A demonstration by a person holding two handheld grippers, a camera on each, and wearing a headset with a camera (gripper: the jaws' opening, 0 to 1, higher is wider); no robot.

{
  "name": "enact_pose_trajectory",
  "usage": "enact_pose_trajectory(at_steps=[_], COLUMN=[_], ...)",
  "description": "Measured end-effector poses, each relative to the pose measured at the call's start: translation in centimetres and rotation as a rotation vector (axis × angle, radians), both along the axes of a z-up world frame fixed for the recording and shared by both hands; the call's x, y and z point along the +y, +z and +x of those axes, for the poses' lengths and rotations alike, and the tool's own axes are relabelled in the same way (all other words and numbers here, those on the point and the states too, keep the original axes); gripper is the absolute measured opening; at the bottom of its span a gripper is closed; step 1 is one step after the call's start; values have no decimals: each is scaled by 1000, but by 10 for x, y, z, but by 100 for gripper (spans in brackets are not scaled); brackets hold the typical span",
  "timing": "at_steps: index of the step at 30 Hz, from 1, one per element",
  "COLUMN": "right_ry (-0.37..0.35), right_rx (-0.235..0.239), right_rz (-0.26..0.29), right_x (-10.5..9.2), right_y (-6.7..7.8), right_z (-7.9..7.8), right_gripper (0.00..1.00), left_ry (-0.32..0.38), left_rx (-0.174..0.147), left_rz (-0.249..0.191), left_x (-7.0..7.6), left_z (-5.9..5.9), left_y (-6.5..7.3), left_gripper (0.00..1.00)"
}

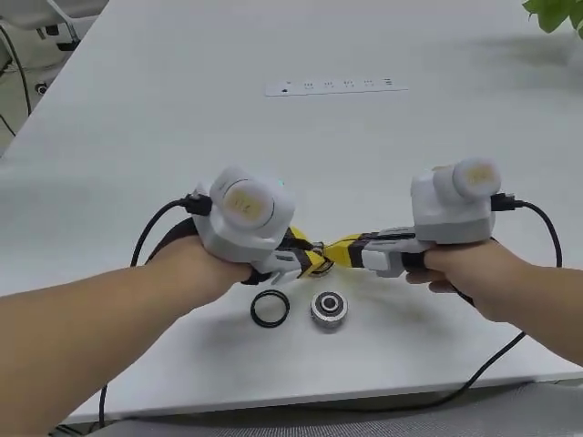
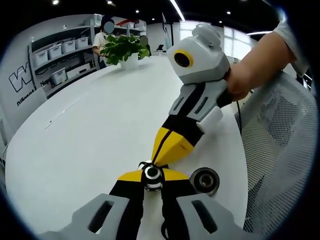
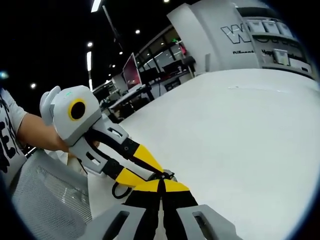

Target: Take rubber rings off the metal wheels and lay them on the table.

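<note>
With left gripper [image 2: 152, 172]: clamped tight on a small metal wheel [image 2: 152, 178], hub facing out. Held up off the table [image 1: 410, 146], prob. as a vise, so the rim stays free to work on. With right gripper [image 2: 159, 159]: set nose-to-nose against it from the opp. side, jaws pinched together right at the wheel's edge. Likely there to nip the rubber lip and peel it off. Can't tell whether anything is actually caught betw. those jaws, or whether this wheel carries a ring at all; too small to see. Both tools low, just above the tabletop, so prob. a short drop for whatever comes free. Directly below, in head view: loose rubber ring [image 1: 270, 309] lying flat, just beside a bare wheel [image 1: 329, 307], close but apart. Judging by that pair, one wheel done and the second in hand. Next pull prob. needs a firm left clamp, else the wheel twists out or the ring snaps back. Farther out: socket strip [image 1: 335, 87] set in the tabletop, well clear of the work, and plant leaves [image 1: 556, 14] at the far corner.
</note>
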State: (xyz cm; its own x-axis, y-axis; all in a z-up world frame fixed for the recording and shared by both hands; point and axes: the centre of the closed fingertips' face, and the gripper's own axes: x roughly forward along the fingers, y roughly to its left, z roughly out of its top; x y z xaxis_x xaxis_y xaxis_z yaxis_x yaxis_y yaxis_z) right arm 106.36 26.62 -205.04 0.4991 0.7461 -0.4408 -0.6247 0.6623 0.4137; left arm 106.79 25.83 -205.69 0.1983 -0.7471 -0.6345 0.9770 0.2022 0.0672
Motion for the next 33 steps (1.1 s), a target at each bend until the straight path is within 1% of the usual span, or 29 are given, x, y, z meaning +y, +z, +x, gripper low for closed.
enact_pose_trajectory(at_steps=[1,2,3,4,6,11,13,16,20,23,24,25,26,27,28,31,33], right_ry=[10,-4,18,29,21,7,3,-2,-8,-13,-14,-13,-13,-13,-13,-20,-22], right_rx=[-3,-27,-16,-38,-22,-26,-28,-28,-27,-26,-27,-26,-25,-28,-29,-32,-31], right_rz=[10,58,32,7,14,10,1,-28,-30,-24,-21,-16,-13,-14,-13,1,7], right_x=[2,8,8,7,5,1,0,-5,-8,-8,-8,-8,-7,-7,-7,-8,-8], right_y=[2,12,10,10,7,7,6,0,-1,0,0,1,1,2,2,6,8], right_z=[-1,3,-1,1,1,2,2,3,4,5,5,5,5,5,5,7,6], right_gripper=[0,0,0,0,0,0,0,0,0,0,0,0,0,0,0,0,0], left_ry=[0,-1,-1,-2,-3,-2,-1,2,-2,-19,-27,-29,-29,-23,-21,-32,-34], left_rx=[1,-1,0,1,3,2,0,5,20,8,5,6,9,29,37,25,29], left_rz=[-1,-2,-1,-3,-4,-10,-14,-26,-30,-22,-23,-26,-32,-47,-59,-61,-68], left_x=[0,-1,0,0,0,-1,-1,-1,-1,-1,-1,-2,-1,-2,-3,0,3], left_z=[0,0,0,0,0,0,0,0,0,0,-1,-2,-2,-3,-3,-6,-7], left_y=[0,0,0,0,0,0,0,0,0,1,2,2,4,6,8,13,16], left_gripper=[8,8,8,8,8,8,8,9,9,9,12,15,15,16,19,20,22])
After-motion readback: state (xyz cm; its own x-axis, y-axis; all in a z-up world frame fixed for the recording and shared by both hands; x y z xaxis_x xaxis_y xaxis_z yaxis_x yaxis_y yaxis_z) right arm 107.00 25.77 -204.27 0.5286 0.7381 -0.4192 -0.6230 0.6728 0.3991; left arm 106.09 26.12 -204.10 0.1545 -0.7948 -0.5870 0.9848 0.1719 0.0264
